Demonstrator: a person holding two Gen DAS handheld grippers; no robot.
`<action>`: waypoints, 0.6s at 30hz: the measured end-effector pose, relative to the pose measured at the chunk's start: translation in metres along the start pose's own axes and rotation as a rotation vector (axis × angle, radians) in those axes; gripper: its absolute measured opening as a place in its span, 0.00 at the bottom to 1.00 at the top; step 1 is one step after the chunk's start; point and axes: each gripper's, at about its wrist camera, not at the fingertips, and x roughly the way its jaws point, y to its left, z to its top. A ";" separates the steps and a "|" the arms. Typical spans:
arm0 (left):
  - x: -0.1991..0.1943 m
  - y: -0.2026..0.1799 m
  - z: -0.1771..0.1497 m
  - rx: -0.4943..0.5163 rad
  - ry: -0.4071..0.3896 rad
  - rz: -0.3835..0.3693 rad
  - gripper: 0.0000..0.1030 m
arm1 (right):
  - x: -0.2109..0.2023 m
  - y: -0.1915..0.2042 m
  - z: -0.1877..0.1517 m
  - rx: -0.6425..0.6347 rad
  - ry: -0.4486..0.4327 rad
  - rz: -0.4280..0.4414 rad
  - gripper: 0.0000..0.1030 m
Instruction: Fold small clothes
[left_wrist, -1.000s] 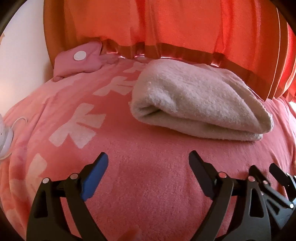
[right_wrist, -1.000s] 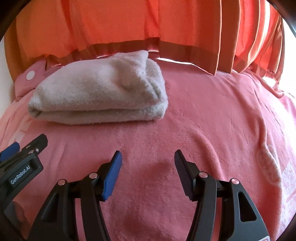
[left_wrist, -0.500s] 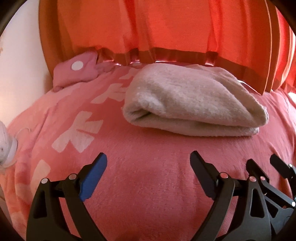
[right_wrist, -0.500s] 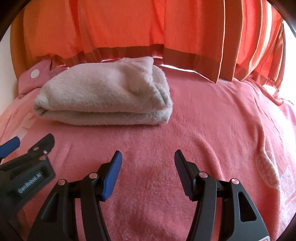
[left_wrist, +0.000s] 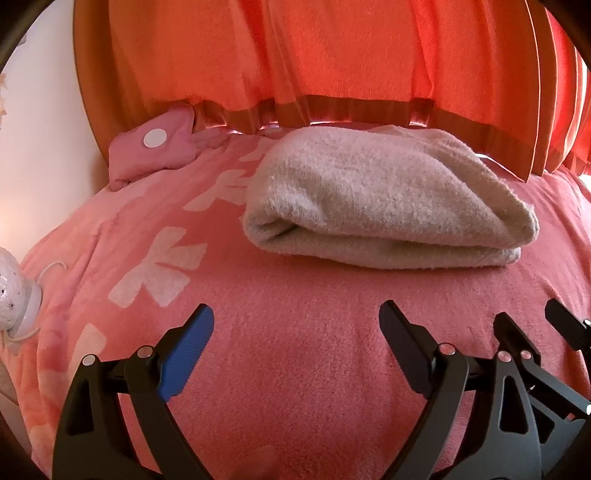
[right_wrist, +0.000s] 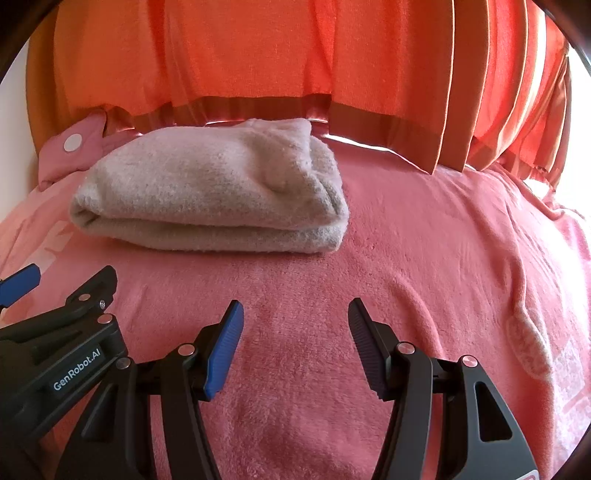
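A folded beige fleecy cloth (left_wrist: 384, 206) lies on the pink blanket (left_wrist: 295, 332); it also shows in the right wrist view (right_wrist: 218, 195), up and left. My left gripper (left_wrist: 297, 317) is open and empty, low over the blanket, a short way in front of the cloth. My right gripper (right_wrist: 295, 314) is open and empty, in front of and to the right of the cloth. The right gripper's fingers (left_wrist: 517, 339) show at the right of the left wrist view. The left gripper's body (right_wrist: 62, 347) shows at the left of the right wrist view.
Orange curtains (left_wrist: 332, 55) hang behind the bed, their hem close to the cloth's far side. A small pink pillow with a white dot (left_wrist: 155, 155) lies at the back left. A white lamp-like object with a cord (left_wrist: 14, 295) sits at the left edge.
Both grippers have moved forward and lower toward the folded cloth, which now looks larger and nearer. Both stay open.
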 end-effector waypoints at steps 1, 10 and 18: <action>0.000 0.000 0.000 0.002 -0.002 0.001 0.85 | -0.001 0.001 -0.001 0.002 0.000 -0.001 0.55; -0.001 -0.002 -0.001 0.010 -0.005 0.009 0.84 | -0.001 0.003 -0.002 0.011 0.007 -0.003 0.55; -0.001 -0.005 -0.001 0.027 -0.001 0.010 0.83 | -0.001 0.005 -0.002 0.020 0.015 -0.008 0.55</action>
